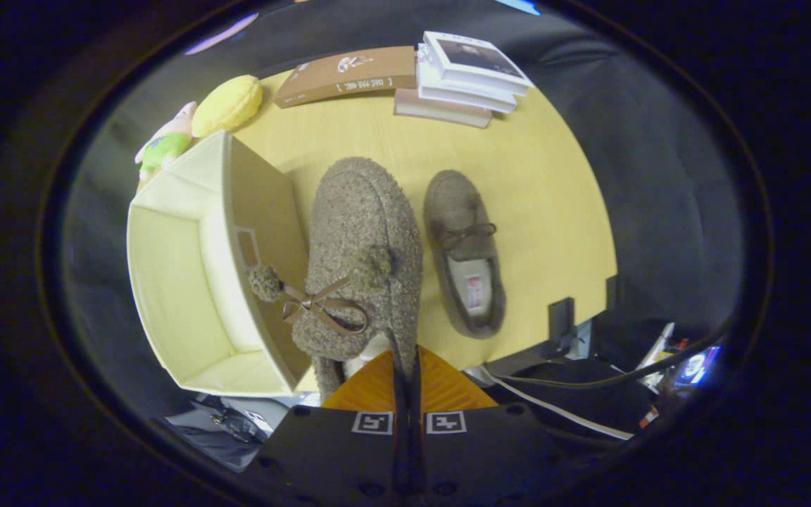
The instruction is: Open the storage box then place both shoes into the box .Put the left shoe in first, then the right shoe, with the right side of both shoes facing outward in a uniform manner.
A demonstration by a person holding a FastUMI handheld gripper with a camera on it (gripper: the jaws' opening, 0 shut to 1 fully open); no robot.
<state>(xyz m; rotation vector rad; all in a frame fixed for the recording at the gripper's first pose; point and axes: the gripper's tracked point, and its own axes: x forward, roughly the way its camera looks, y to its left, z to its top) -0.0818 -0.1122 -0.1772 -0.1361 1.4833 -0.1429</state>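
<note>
Gripper: fingers together, clamped on heel rim of held shoe, with only a thin strip of collar between them. Fingertips at heel; shoe hangs ahead of them, raised above table.

Held shoe: long axis straight forward from fingers, toe away, heel at jaws. Bow and pompom on upper, drooping toward box.

Box: open, just beside held shoe on its left, cavity bare. Near wall of box between shoe and cavity; pompom overlaps that wall. Judged: next move calls for sideways shift left over wall, then lowering, with long axis kept parallel to wall; snag of bow or pompom on rim a possible fault.

Second shoe: flat on table, right of held shoe, apart from it, same heading, opening up.

Beyond shoes: books stacked at far table edge, brown book beside them, yellow cushion and soft toy past far corner of box.

Judged stage: box open, first shoe in transit, none yet placed.
</note>
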